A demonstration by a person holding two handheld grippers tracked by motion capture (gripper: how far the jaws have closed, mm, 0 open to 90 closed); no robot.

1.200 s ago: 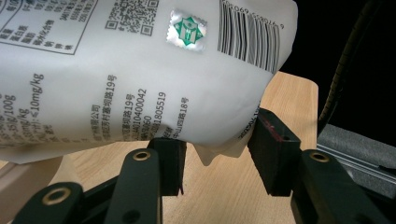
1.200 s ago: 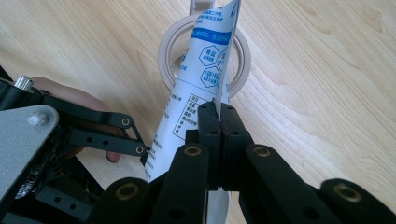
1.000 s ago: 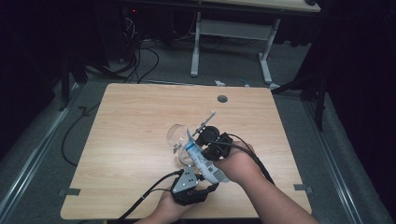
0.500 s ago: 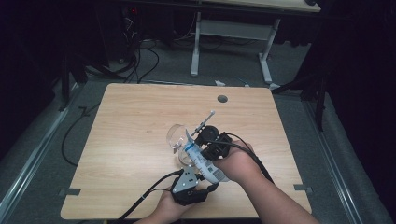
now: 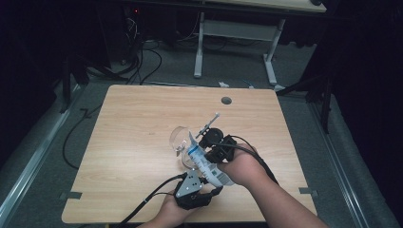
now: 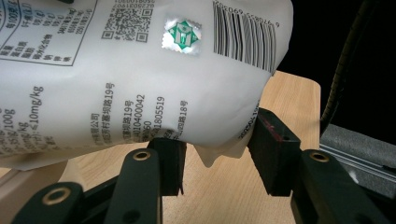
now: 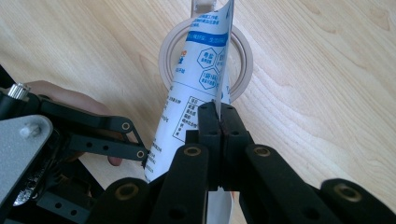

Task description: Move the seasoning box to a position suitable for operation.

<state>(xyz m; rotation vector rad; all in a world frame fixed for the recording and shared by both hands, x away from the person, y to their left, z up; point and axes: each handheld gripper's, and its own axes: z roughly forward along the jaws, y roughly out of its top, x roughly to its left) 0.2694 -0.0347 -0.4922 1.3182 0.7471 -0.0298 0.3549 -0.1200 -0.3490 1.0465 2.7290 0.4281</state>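
I hold a white printed pouch (image 5: 205,161) over the wooden worktop (image 5: 128,123), one tool on each end of it. My right tool (image 7: 219,109) is clenched on a flat edge of the pouch: in the right gripper view its two black jaws stand pressed together with the thin white film pinched between them, and the pouch (image 7: 196,88) runs away from them toward a clear glass (image 7: 205,60) that stands on the wood. The far tip of the pouch sits over the round mouth of that glass; whether it touches the rim I cannot tell. My left tool (image 6: 215,156) takes the other, fuller end: in the left gripper view the bulging pouch (image 6: 140,79) with its barcode and small print rests on the jaws, which stand partly apart with a loose corner of the film hanging between them. From above, the left tool (image 5: 192,187) is at the near edge of the worktop, the right tool (image 5: 216,147) just beyond it, and the glass (image 5: 180,140) just beside them, near the middle of the worktop. A black cable (image 5: 152,202) trails from the left tool toward the near edge.
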